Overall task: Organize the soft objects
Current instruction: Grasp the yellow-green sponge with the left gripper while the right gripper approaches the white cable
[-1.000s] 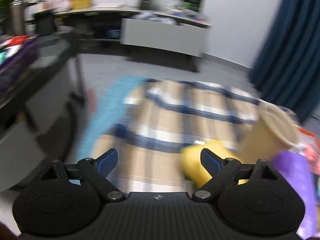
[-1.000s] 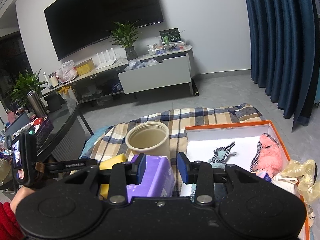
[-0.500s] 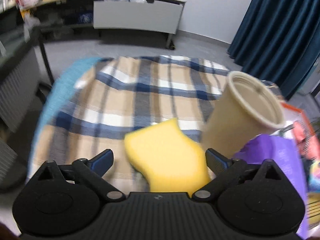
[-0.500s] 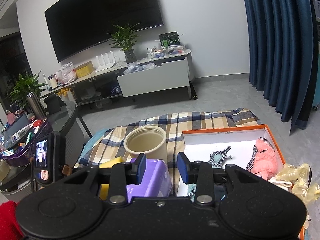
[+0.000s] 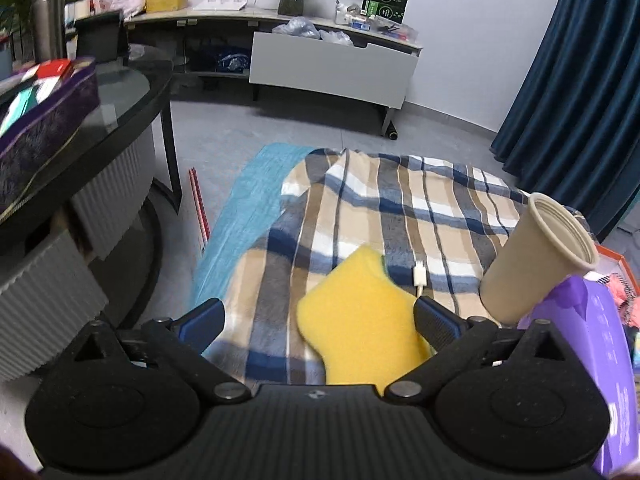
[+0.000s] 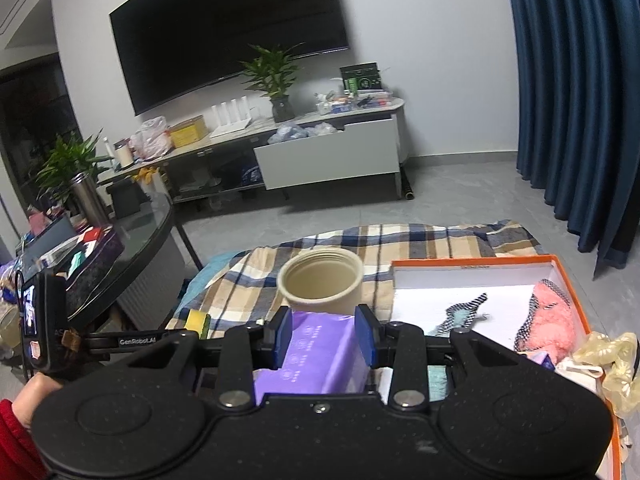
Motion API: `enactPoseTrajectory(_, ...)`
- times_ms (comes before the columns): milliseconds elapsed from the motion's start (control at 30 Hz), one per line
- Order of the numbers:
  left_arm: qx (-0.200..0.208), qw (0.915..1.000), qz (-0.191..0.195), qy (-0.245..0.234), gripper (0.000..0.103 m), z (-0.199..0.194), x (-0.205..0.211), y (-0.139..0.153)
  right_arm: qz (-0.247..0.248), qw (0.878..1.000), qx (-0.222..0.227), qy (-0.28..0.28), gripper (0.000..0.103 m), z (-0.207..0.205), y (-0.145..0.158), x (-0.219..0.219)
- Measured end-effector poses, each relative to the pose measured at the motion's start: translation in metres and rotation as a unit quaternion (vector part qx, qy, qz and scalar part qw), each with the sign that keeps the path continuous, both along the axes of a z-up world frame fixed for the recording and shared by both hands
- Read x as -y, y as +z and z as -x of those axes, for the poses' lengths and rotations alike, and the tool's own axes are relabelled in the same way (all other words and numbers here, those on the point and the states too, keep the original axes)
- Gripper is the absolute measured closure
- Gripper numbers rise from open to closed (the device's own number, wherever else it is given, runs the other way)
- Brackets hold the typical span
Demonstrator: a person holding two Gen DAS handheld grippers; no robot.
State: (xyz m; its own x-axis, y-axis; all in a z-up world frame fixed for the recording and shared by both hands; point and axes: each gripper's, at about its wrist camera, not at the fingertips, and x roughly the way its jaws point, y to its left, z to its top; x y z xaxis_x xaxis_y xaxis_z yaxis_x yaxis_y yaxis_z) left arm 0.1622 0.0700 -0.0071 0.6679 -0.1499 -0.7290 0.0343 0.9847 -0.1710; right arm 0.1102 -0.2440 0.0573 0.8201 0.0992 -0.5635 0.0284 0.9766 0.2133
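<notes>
A yellow sponge [image 5: 360, 320] lies on the checked blanket [image 5: 400, 208], right below my left gripper [image 5: 316, 314]. Its fingers stand wide on either side of the sponge; the left pad is well clear of it and the right pad is just beside its edge. My right gripper [image 6: 324, 330] is shut on a purple soft pack [image 6: 316, 352], held in front of a beige cup [image 6: 320, 280]. The sponge [image 6: 198, 320] also shows at the left in the right wrist view. The pack [image 5: 600, 344] fills the left wrist view's right edge.
An orange-rimmed white box [image 6: 472, 262] at the right holds a pink fluffy item [image 6: 548, 320] and a striped cloth [image 6: 464, 312]. Crumpled yellow plastic [image 6: 616, 360] lies beside it. A dark glass table [image 5: 120, 92] stands at the left. A hand in a red sleeve [image 6: 20, 420] holds the left gripper.
The left gripper swung over the blanket and the sponge now lies between its fingers, which have spread a little wider. The right gripper stays shut on the purple pack, barely moved.
</notes>
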Motion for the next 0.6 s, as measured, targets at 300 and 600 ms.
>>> enactPoseTrajectory(300, 0.036, 0.9973, 0.03, 0.056, 0.0, 0.026, -0.042, 0.01, 0.009, 0.999, -0.007, 0.035, 0.06, -0.001, 0.0, -0.029)
enactPoseTrajectory(600, 0.039, 0.9973, -0.008, -0.063, 0.0, 0.011, 0.028, -0.002, 0.017, 0.997, -0.033, 0.062, 0.06, -0.012, -0.007, -0.072)
